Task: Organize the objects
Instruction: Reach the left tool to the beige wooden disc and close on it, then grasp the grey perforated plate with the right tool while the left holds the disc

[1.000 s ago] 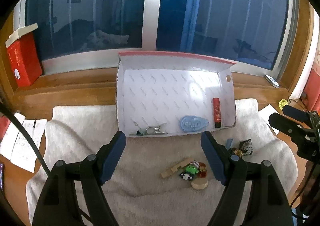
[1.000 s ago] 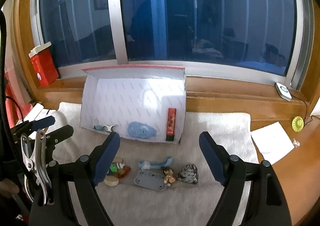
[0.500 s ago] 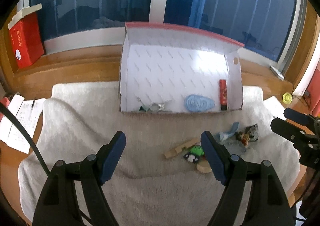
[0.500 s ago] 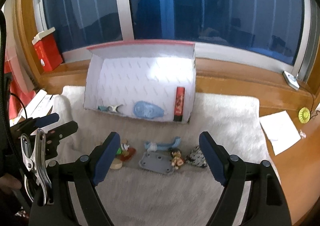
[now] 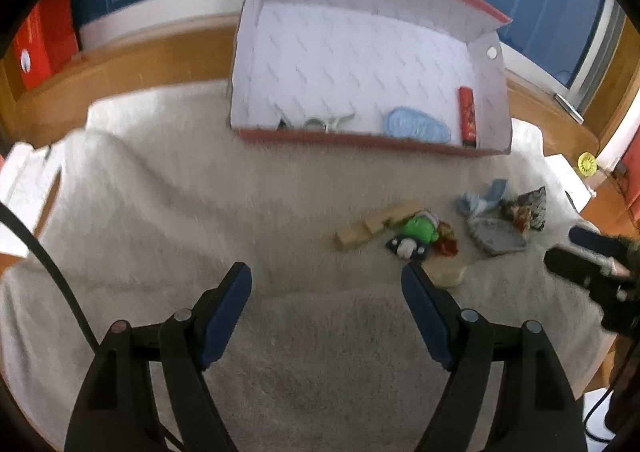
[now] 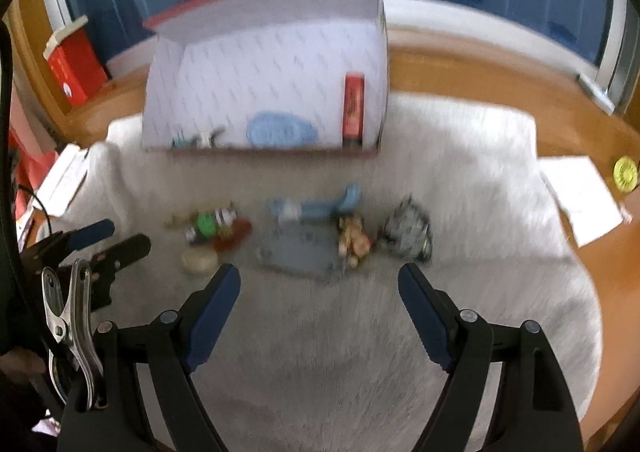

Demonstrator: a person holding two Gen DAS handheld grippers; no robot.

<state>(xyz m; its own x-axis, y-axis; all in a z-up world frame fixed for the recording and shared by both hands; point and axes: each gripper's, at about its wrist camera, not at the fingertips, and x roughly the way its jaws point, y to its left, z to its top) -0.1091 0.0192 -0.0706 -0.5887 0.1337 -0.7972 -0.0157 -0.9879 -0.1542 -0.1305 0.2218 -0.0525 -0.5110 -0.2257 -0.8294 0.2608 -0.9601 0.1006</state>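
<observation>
A white box with a red rim [image 5: 360, 140] [image 6: 264, 150] stands at the back of a white towel [image 5: 200, 212]. It holds a red tube [image 5: 467, 116] [image 6: 354, 108], a blue tape dispenser [image 5: 416, 126] [image 6: 280, 130] and a metal clip [image 5: 328, 122]. Small things lie loose on the towel: a wooden block [image 5: 372, 226], a green toy [image 5: 420, 228] [image 6: 206, 224], a grey plate [image 5: 496, 236] [image 6: 304, 252], a blue piece [image 6: 320, 206], a doll [image 6: 354, 238] and a dark wrapper [image 6: 408, 230]. My left gripper [image 5: 326, 308] and right gripper [image 6: 318, 306] are open and empty, above the towel in front of them.
A red carton [image 5: 44, 40] [image 6: 68, 64] stands on the wooden sill at the left. Papers [image 6: 580, 196] and a yellow disc [image 6: 625, 174] lie on the wooden desk at the right. More papers [image 5: 28, 188] lie at the left. A window runs behind.
Both grippers have tilted downward and risen, so the box and the loose things sit higher in each view. Both stay open. Nothing on the towel has moved.
</observation>
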